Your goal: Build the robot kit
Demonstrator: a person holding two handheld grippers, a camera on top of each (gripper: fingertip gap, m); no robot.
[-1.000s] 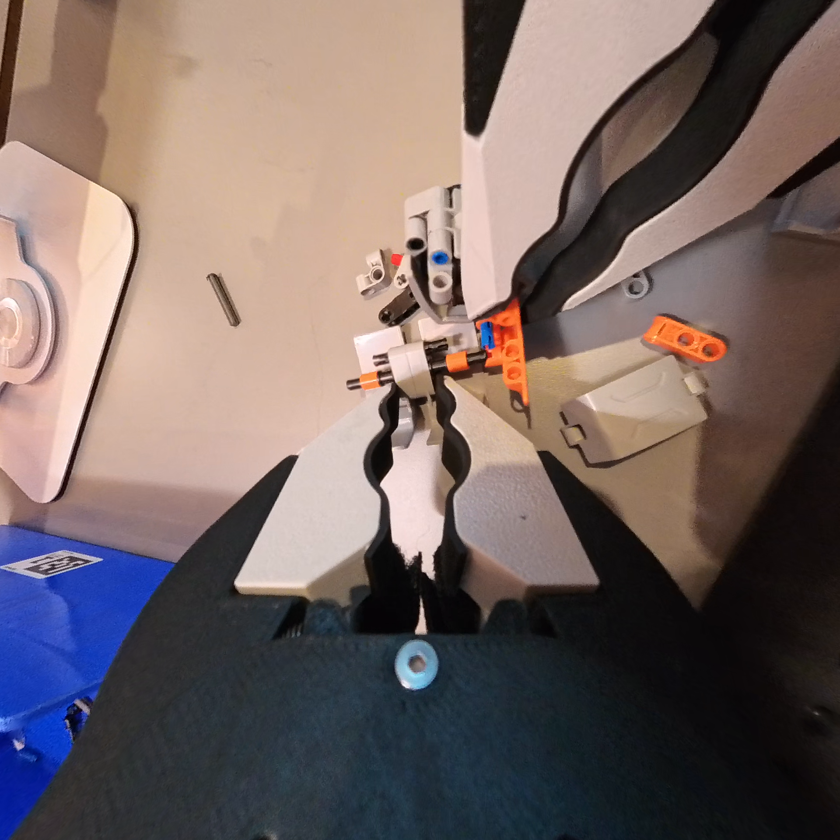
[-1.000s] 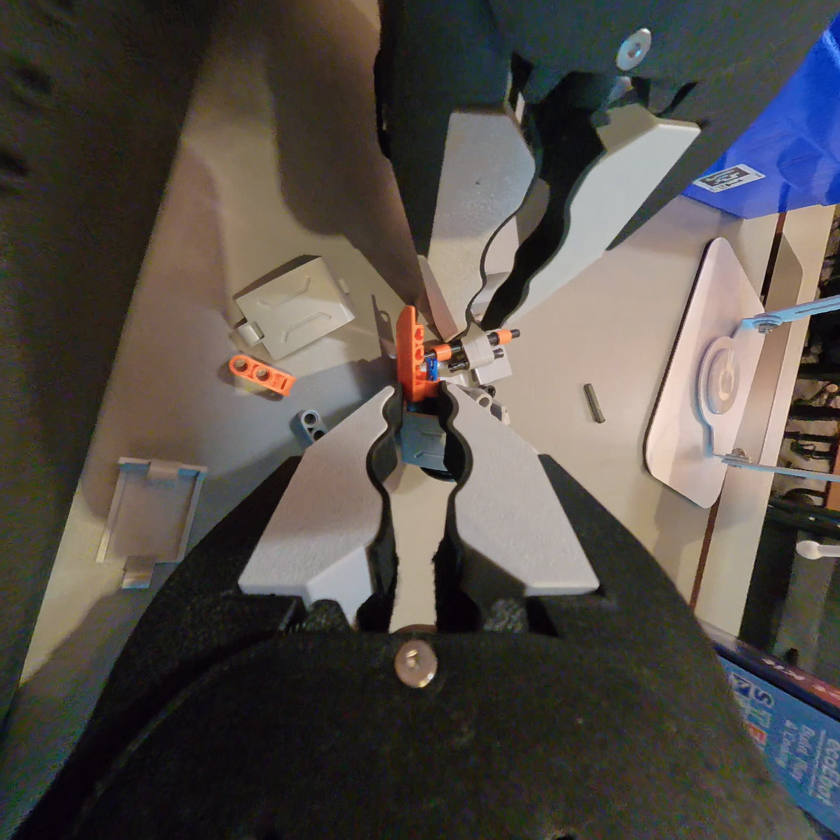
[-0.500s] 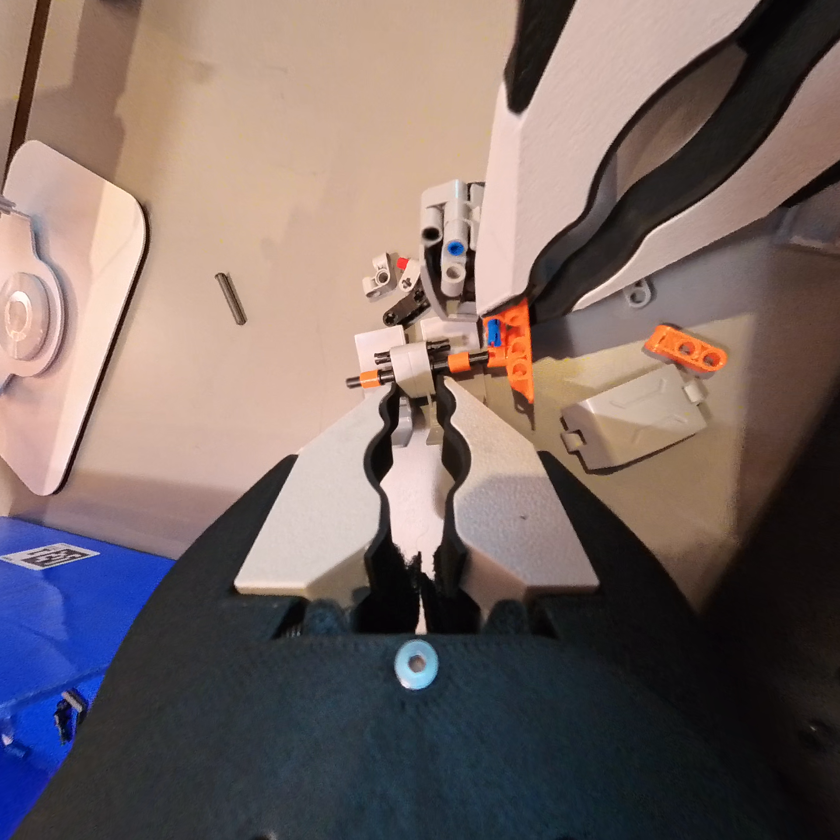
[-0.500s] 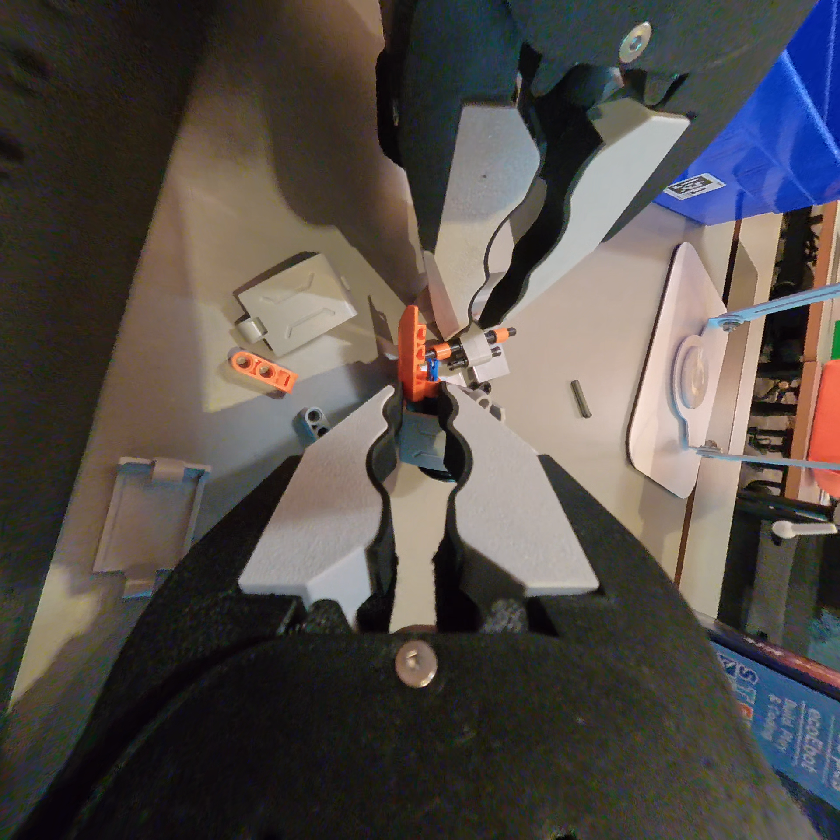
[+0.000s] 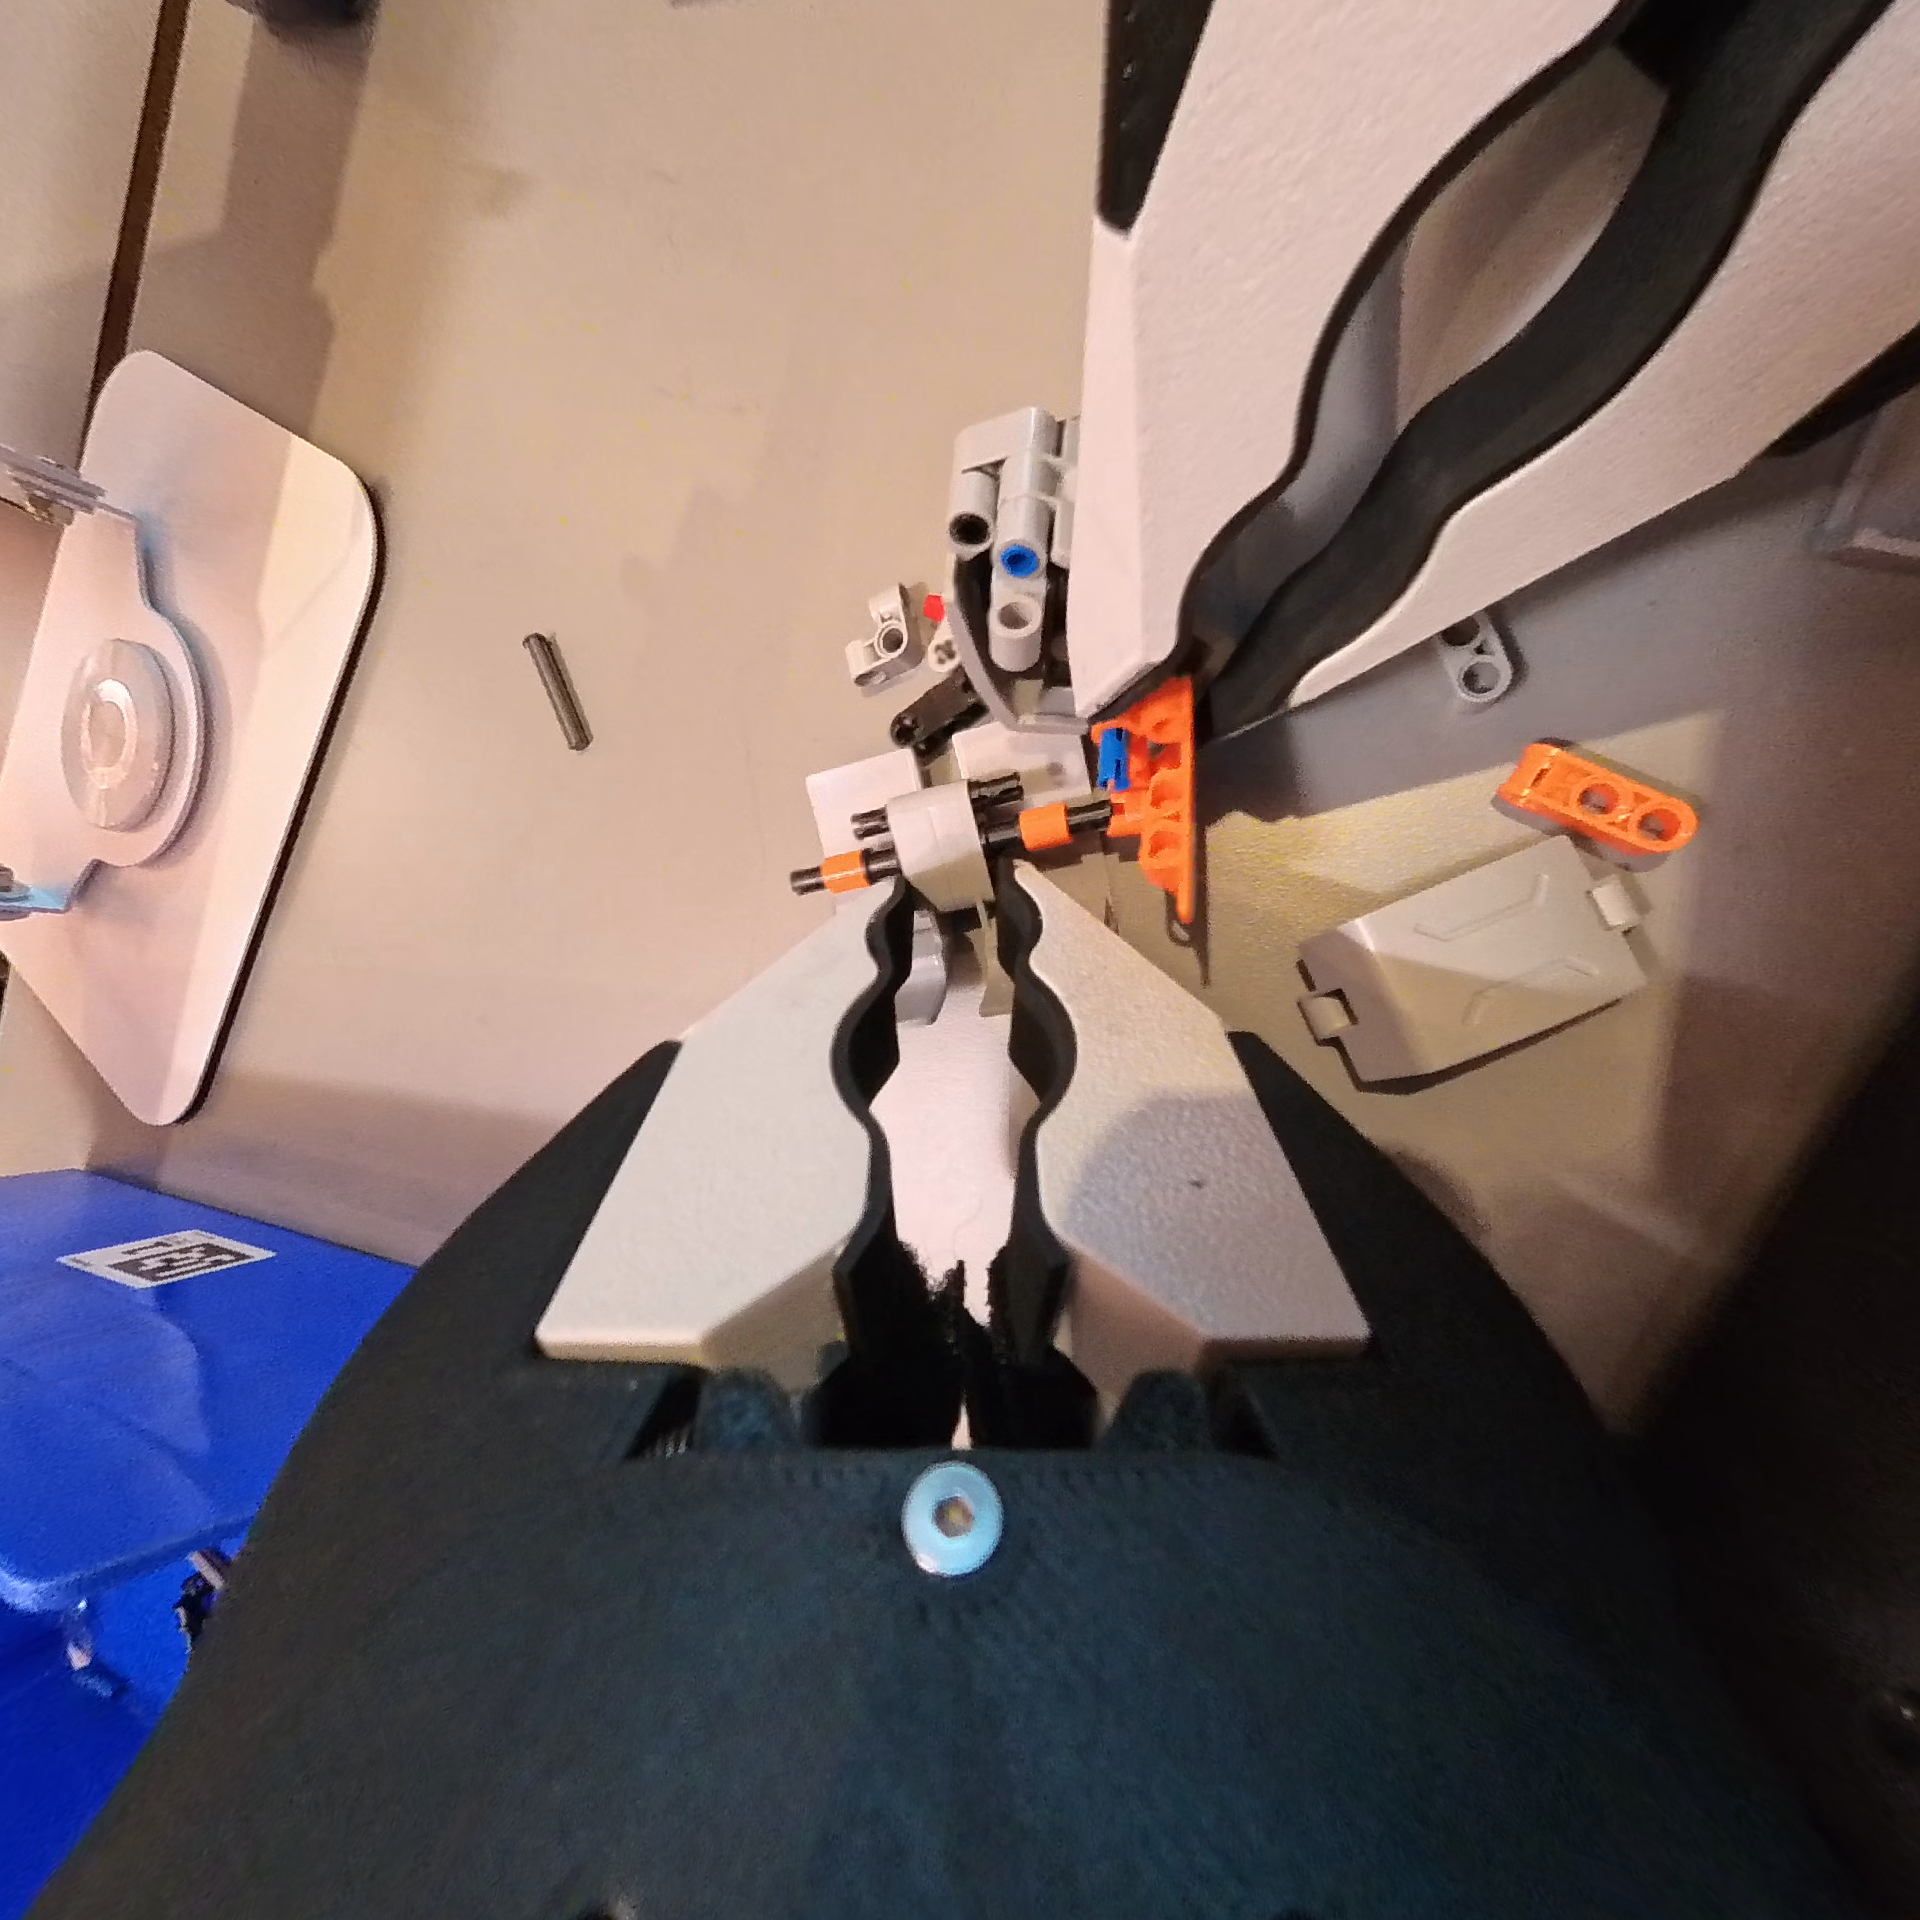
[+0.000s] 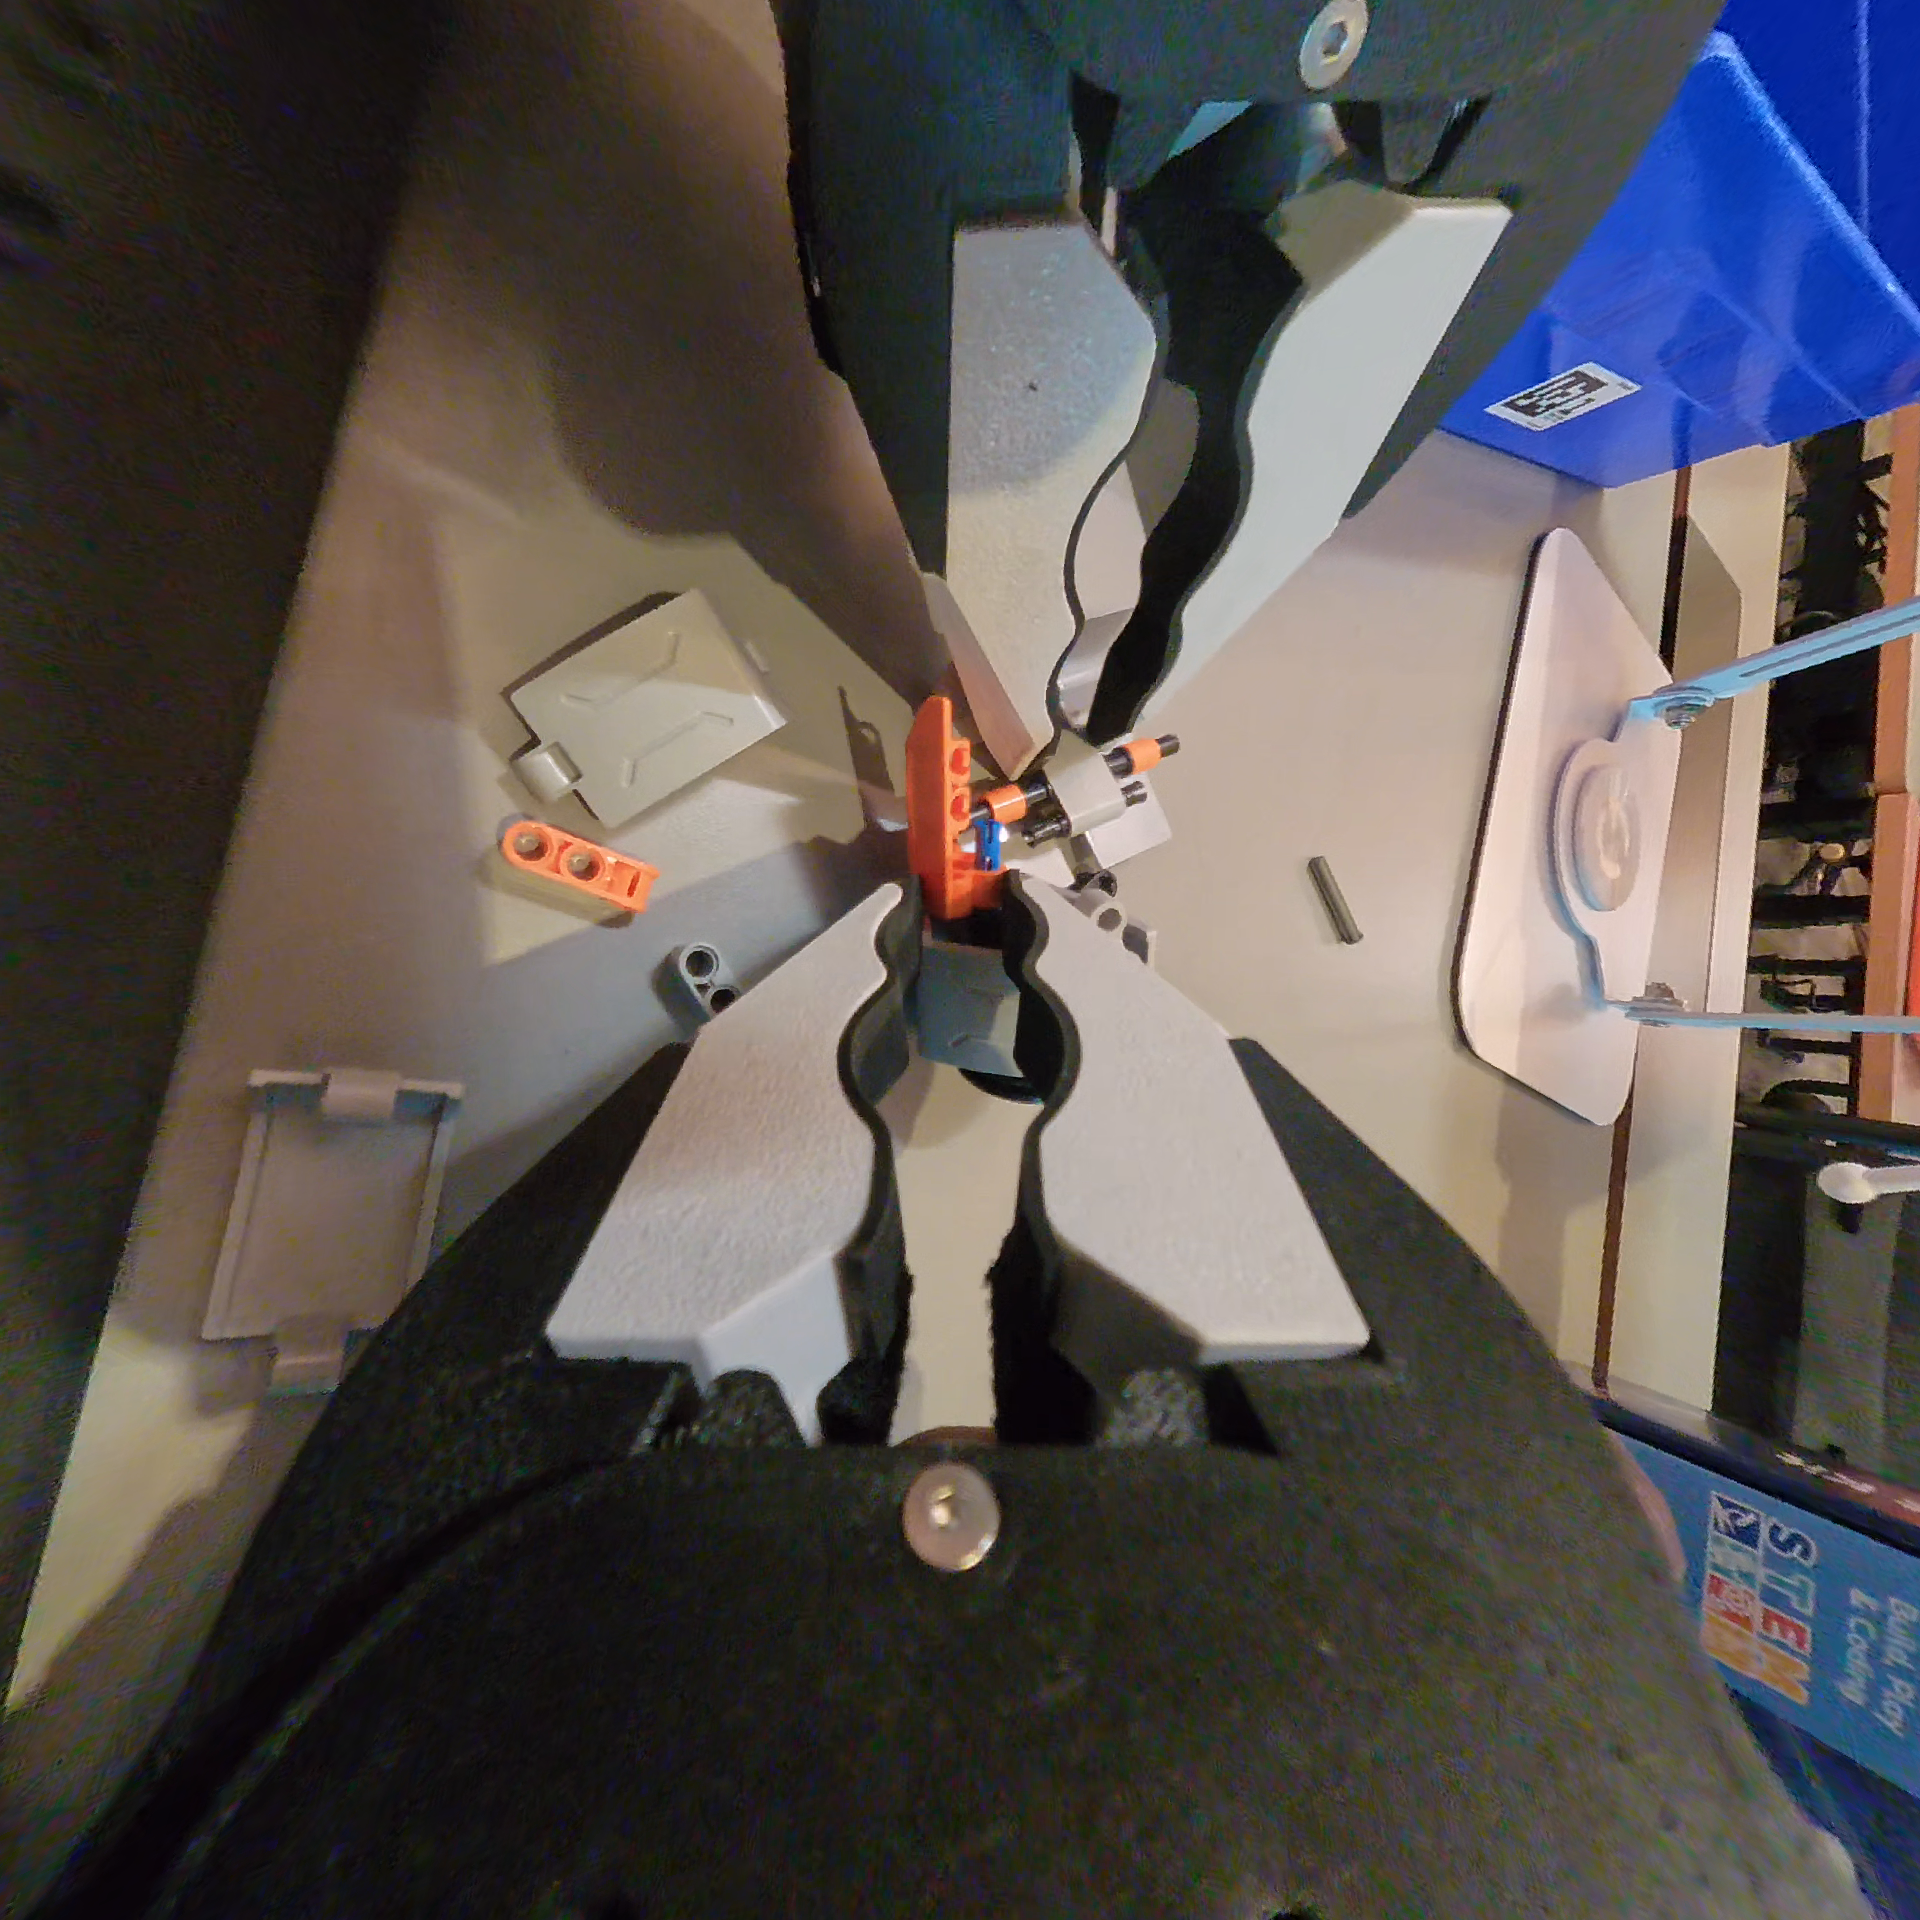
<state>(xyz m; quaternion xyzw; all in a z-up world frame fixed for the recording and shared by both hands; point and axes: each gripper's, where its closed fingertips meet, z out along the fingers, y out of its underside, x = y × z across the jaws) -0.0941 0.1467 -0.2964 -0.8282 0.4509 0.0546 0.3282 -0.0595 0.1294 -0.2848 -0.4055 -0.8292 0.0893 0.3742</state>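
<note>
My left gripper (image 5: 948, 896) is shut on the grey connector (image 5: 940, 847) of a small building-brick assembly, which carries a black axle with orange bushes (image 5: 1044, 826). My right gripper (image 6: 961, 891) comes from the opposite side and is shut on the assembly's dark grey body (image 6: 966, 1003), just below its orange beam (image 6: 940, 821). That orange beam (image 5: 1162, 800) also shows in the left wrist view, pinched at the right gripper's tips (image 5: 1184, 675). The left gripper (image 6: 1070, 743) shows at the top of the right wrist view, shut on the grey connector (image 6: 1086, 798). Both hold the assembly above the beige table (image 5: 644, 416).
Loose on the table lie a grey panel (image 6: 644, 717), a short orange beam (image 6: 577, 868), a small grey connector (image 6: 698, 977), a grey frame piece (image 6: 332, 1205) and a black pin (image 5: 558, 691). A white board (image 5: 177, 727) lies at the left, a blue bin (image 5: 135, 1382) near it. Across from one pair of fingers to the other is roughly 4 cm. Between my left fingertips and the black pin (image 5: 558, 691) there is roughly 11 cm. It turns up in the right wrist view (image 6: 1334, 899) as well.
Both grippers keep their hold. The assembly and both grippers have shifted slightly over the table; the white board and blue bin have drifted in the views.
</note>
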